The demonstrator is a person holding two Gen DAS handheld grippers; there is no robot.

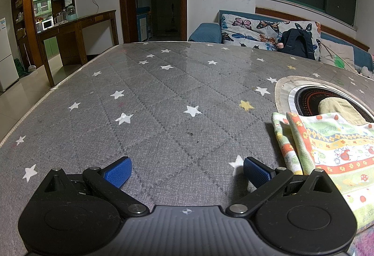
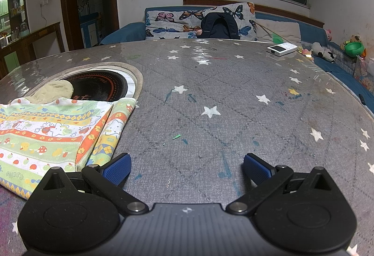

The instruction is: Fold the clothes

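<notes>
You've got the left tool (image 1: 185, 170) & right tool (image 2: 185, 168) both wide, empty, flanking the folded patterned cloth (image 2: 53, 132) on the worktop (image 1: 163, 96) btwn them, prob. positioned to grab its edges.

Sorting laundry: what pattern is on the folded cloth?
Green, orange and yellow cartoon stripes on the cloth; right wrist view.
</notes>
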